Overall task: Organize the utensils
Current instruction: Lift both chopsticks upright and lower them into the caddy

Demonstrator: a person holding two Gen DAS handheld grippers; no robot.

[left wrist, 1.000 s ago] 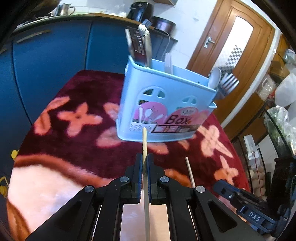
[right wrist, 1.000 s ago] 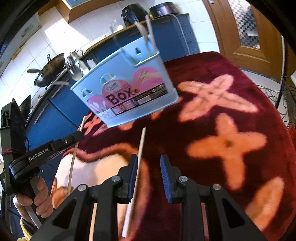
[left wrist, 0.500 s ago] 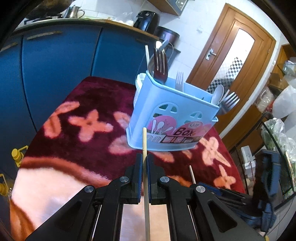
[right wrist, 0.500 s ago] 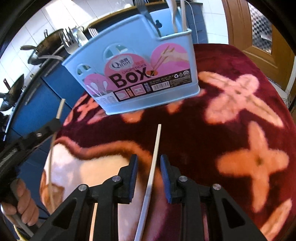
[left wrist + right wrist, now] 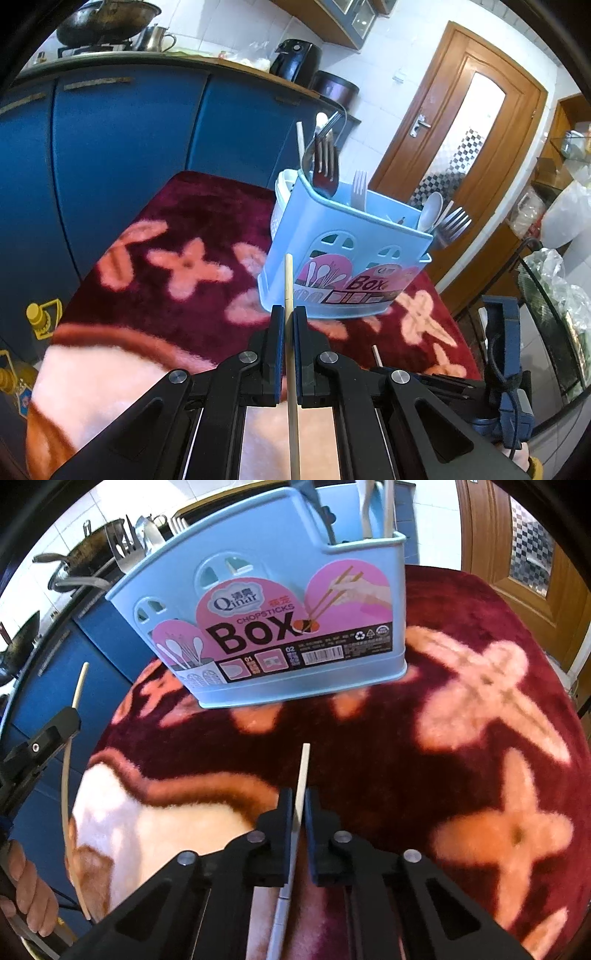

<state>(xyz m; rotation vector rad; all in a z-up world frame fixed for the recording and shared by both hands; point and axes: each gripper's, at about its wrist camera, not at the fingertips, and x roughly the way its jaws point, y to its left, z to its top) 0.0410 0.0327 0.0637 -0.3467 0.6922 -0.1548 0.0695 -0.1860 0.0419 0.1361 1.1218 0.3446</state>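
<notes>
A light blue chopsticks box (image 5: 343,258) stands on a dark red flowered cloth (image 5: 177,229), holding forks and spoons (image 5: 325,162). It also shows in the right wrist view (image 5: 280,602). My left gripper (image 5: 289,314) is shut on a wooden chopstick (image 5: 289,280), lifted above the cloth in front of the box. My right gripper (image 5: 300,801) is shut on a white chopstick (image 5: 302,771) low over the cloth, its tip pointing at the box. The left gripper (image 5: 55,731) with its chopstick shows at the left of the right wrist view.
Blue cabinets (image 5: 110,147) stand behind the table, with a wok (image 5: 107,18), a kettle (image 5: 155,37) and appliances on the counter. A wooden door (image 5: 461,147) is at the right. Bags and a wire rack (image 5: 554,295) sit at the far right.
The right gripper has closed on the white chopstick, which lay loose between its open fingers. The left gripper has lifted and drawn back from the box, still holding its chopstick.
</notes>
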